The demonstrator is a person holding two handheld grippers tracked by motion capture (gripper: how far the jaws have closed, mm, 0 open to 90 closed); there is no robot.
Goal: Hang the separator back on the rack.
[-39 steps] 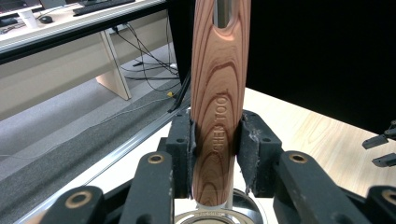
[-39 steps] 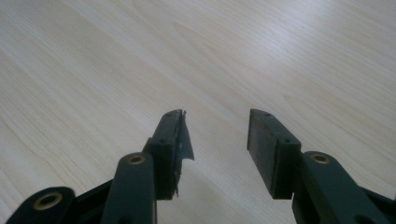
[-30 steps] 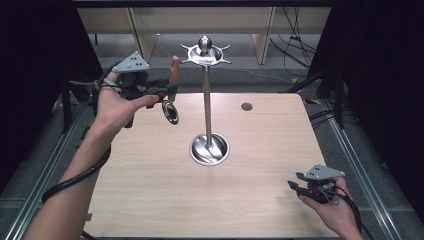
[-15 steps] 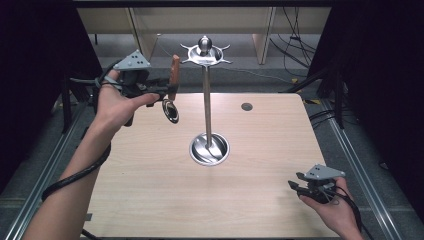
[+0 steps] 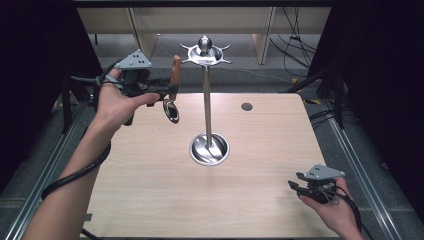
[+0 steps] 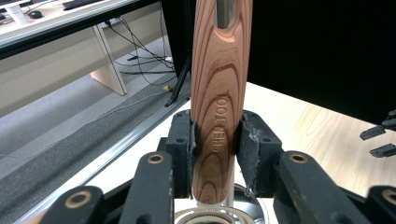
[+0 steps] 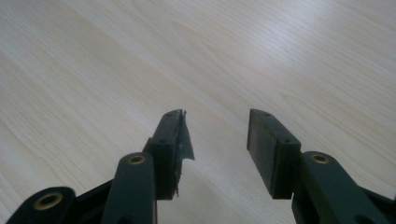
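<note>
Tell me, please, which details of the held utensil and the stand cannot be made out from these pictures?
- Utensil top: cut off by the left gripper view's upper edge.
- Its metal end: too small in the high view to tell spoon from ladle.
- Handle engraving: partly covered by the left gripper pads.
- Stand hooks: too small in the high view to count.
</note>
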